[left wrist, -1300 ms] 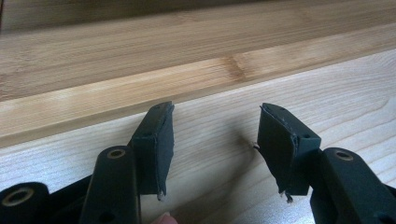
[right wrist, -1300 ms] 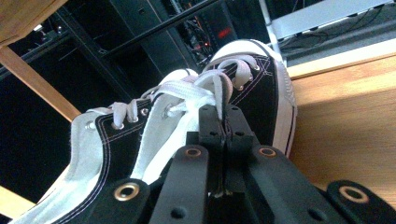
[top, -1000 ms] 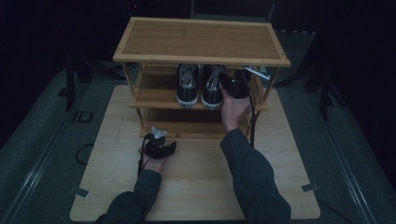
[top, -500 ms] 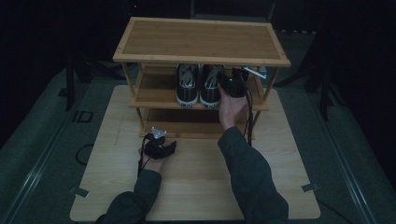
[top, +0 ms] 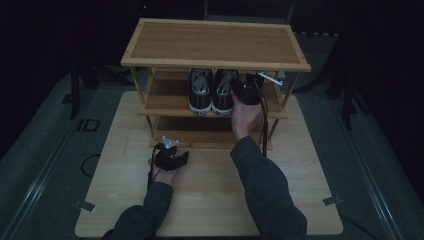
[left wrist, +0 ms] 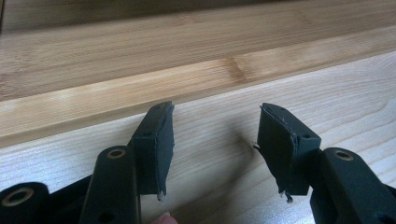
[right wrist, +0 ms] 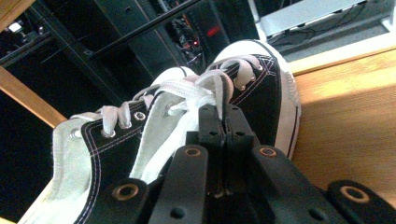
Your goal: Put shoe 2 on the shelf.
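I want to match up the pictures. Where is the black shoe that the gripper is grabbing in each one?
High view: the right-hand black shoe stands on the middle shelf, the right gripper at its side.
Left gripper view: not in it; open jaws over the table.
Right gripper view: it fills the centre, jaws closed at its laces.
Shared landmark: the light wooden shelf board.

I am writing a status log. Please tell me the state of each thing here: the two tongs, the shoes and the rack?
Left tongs: open, empty, resting on the table.
Right tongs: shut on the right sneaker's side.
Sneakers: paired, upright, laced, on the middle shelf.
Rack: standing, top shelf bare.
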Tool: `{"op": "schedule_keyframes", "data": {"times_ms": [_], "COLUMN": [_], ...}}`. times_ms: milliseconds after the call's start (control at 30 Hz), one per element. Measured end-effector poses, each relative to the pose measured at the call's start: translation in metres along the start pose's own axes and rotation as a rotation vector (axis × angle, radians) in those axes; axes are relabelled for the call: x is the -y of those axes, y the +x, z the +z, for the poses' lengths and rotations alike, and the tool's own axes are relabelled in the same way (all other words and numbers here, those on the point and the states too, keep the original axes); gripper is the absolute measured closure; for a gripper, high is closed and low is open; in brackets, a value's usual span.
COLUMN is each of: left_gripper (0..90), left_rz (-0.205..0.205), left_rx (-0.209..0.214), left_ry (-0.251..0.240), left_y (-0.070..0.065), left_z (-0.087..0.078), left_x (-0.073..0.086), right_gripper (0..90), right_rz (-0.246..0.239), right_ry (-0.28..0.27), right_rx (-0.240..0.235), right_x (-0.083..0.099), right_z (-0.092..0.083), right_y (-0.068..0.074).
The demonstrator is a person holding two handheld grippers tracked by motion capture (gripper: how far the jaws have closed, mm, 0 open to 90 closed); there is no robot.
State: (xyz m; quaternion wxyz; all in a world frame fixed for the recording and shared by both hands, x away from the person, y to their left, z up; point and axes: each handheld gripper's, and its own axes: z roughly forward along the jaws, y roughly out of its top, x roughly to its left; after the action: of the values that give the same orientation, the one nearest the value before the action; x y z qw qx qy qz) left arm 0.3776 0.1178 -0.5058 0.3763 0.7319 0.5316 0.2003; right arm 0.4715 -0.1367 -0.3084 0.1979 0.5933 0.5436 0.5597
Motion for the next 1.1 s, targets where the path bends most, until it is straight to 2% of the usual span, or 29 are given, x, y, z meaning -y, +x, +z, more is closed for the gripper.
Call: {"op": "schedule_keyframes", "data": {"times_ms": [233,333,500,600,700,900,1100], "left_gripper": [46.6,46.6,46.6,46.5,46.5,46.2,45.1], "left_rz": [0.0,0.0,0.001,0.001,0.001,0.002,0.001], "left_rx": [0.002,0.0,-0.001,-0.002,-0.003,-0.009,-0.009], "left_ry": [0.0,-0.001,-0.001,-0.001,0.0,0.003,0.002], "left_y": [0.0,0.0,0.0,0.0,-0.001,-0.001,-0.001], "left_z": [0.0,0.0,0.0,0.0,0.0,0.0,0.001], "left_x": [0.0,0.0,0.0,0.0,0.0,0.0,0.0], "right_gripper": [82.9,78.3,71.6,69.6,67.1,65.8,63.9], "right_rz": [-0.029,-0.037,-0.074,-0.053,-0.065,-0.089,-0.174], "right_ry": [-0.009,-0.023,-0.009,-0.005,-0.02,-0.027,-0.012], "right_rx": [-0.019,-0.028,-0.066,-0.071,-0.098,-0.148,-0.18], "right_x": [0.001,0.0,-0.001,-0.001,-0.001,0.003,0.012], "right_z": [-0.002,-0.006,-0.018,-0.024,-0.038,-0.061,-0.084], "right_y": [-0.002,-0.002,-0.008,-0.011,-0.021,-0.03,-0.034]}}
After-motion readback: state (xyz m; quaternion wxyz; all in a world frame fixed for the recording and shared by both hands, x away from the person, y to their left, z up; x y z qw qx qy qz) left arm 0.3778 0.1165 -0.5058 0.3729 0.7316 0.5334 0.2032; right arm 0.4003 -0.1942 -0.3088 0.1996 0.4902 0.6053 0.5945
